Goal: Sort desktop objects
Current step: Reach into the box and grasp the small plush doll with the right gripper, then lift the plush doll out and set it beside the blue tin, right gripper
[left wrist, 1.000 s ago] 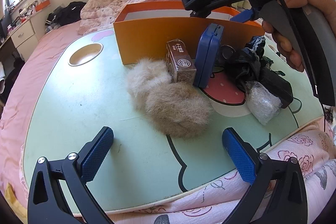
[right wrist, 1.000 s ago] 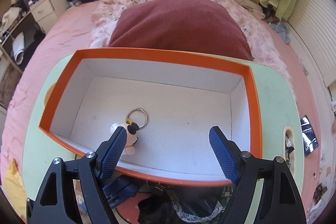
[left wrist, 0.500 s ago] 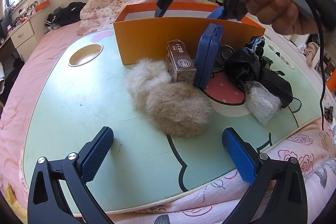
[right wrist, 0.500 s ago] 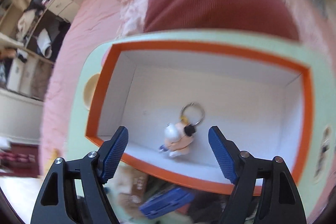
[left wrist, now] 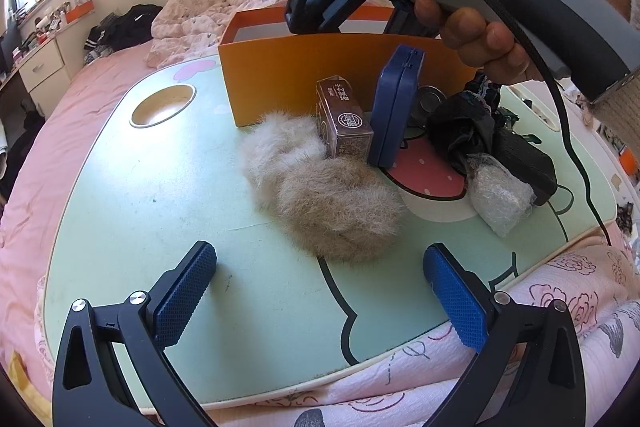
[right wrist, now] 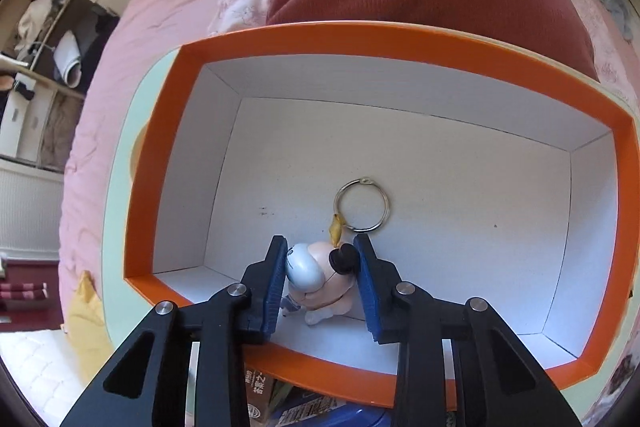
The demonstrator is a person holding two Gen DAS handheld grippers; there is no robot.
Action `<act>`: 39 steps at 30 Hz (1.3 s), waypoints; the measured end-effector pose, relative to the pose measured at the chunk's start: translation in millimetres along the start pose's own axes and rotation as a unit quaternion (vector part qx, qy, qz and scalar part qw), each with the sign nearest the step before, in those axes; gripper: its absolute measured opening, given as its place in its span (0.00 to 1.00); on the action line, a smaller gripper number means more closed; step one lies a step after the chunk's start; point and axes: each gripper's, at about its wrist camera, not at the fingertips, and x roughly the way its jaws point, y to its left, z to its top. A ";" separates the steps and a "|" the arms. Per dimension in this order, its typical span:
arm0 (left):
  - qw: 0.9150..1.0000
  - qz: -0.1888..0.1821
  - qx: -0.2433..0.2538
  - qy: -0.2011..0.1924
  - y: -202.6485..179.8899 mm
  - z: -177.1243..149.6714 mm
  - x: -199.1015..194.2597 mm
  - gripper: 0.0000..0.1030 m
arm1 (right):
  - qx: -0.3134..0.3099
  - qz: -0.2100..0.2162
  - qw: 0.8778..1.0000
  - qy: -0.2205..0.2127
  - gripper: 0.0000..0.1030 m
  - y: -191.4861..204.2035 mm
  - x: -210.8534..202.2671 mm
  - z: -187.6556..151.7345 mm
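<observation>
Presently: right gripper (right wrist: 320, 277) closed on figurine keychain (right wrist: 320, 277) inside orange box (right wrist: 384, 43) — loose ring (right wrist: 362, 205) may snag; left gripper (left wrist: 320, 293) wide, empty

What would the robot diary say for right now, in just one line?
right claw: shut on keychain figure inside orange box | left claw: open, above table | fur pompoms: on table

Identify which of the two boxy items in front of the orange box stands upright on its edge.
The blue case stands on edge; the brown carton beside it lies flat.
</observation>
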 end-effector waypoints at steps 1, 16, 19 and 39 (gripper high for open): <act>1.000 0.000 0.000 0.000 0.1 0.0 -0.3 1.00 | 0.002 -0.001 1.000 -0.007 0.31 -3.2 -2.3 -0.4; 1.000 0.001 0.000 0.000 0.1 -0.3 0.3 1.00 | -0.055 0.120 0.981 -0.140 0.31 -20.3 -134.3 -117.6; 1.000 0.001 0.000 0.001 0.1 -0.4 0.2 1.00 | -0.041 0.159 0.982 -0.091 0.28 -26.3 -99.1 -133.3; 1.000 0.001 -0.001 0.000 1.1 -0.8 -0.7 1.00 | -0.076 -0.039 0.970 -0.229 0.65 -75.1 -79.3 -254.2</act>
